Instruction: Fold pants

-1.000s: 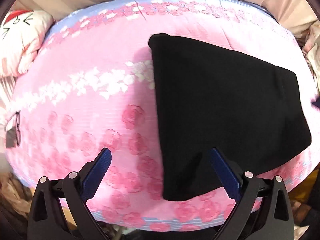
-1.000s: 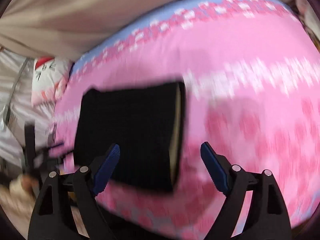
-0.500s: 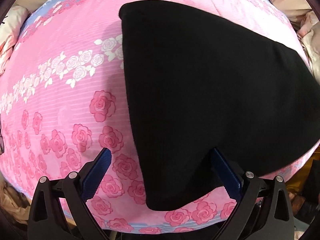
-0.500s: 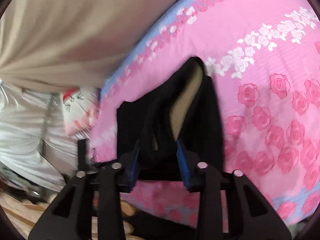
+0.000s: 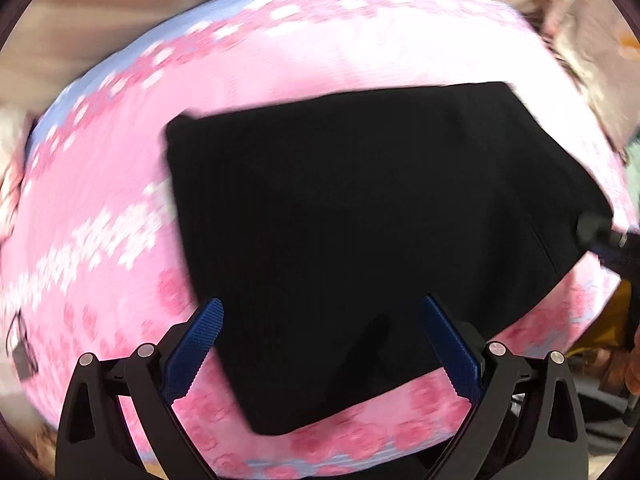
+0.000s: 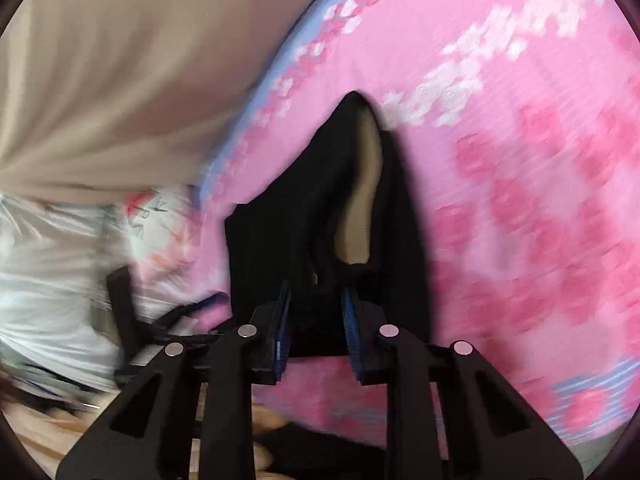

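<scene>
Black pants [image 5: 372, 240], unlabelled: right gripper [image 6: 316, 320] fingers closing on the hem, left gripper [image 5: 320, 344] fingers spread.

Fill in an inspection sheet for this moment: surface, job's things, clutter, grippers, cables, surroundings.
Surface: pink rose-print bedspread, blue-edged.
Job's things: black pants lying folded flat on it; one edge bunched up, tan lining showing.
Clutter: cartoon-print cushion at the bed's edge.
Grippers: left gripper open above the pants, gripping nothing; right gripper closing, pants edge pinched between its pads.
Cables: dark cord with a small tag at the left edge, blurred.
Surroundings: beige fabric behind the bed; white plastic sheeting.
</scene>
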